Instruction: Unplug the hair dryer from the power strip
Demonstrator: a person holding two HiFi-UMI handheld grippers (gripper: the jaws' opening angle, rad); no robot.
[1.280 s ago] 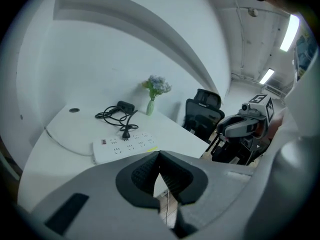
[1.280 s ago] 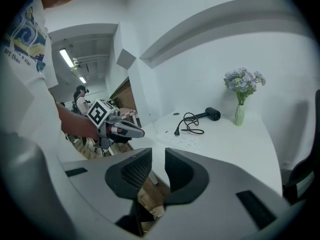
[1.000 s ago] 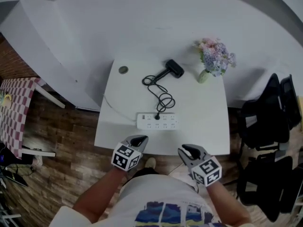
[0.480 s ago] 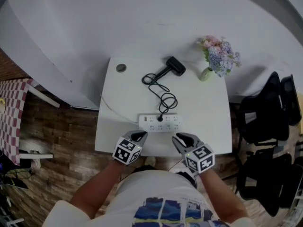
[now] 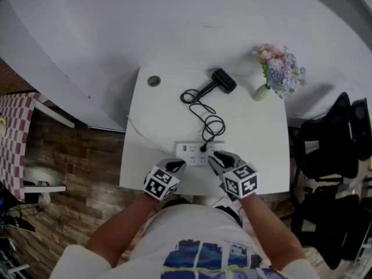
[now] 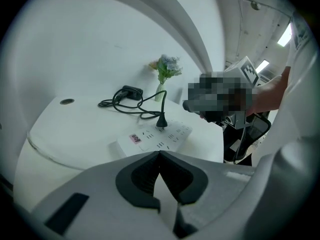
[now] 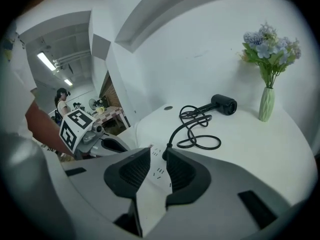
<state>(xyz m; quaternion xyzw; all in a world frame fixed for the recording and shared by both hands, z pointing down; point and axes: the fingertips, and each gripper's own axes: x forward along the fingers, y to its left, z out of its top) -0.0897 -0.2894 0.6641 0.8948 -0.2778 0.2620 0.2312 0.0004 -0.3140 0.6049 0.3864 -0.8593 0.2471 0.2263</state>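
Observation:
A white power strip (image 5: 197,153) lies near the front edge of the white table (image 5: 256,138). A black plug (image 5: 203,149) stands in it. Its cord (image 5: 208,120) coils back to the black hair dryer (image 5: 223,81) at the far side. My right gripper (image 5: 215,157) hovers over the strip just in front of the plug (image 7: 165,153). Its jaws (image 7: 158,156) are opening, with only the strip (image 7: 158,173) showing in the gap. My left gripper (image 5: 176,165) sits at the strip's near left, short of the strip (image 6: 156,136), its jaws (image 6: 159,155) shut on nothing.
A green vase of flowers (image 5: 278,72) stands at the table's far right corner, and a round grommet (image 5: 153,81) at the far left. Black chairs (image 5: 331,150) crowd the right side. A checkered table (image 5: 16,133) is at the left, and a curved white wall behind.
Both grippers have moved forward and down toward the power strip, the right one farther, ending close to the plug. The right jaws have widened.

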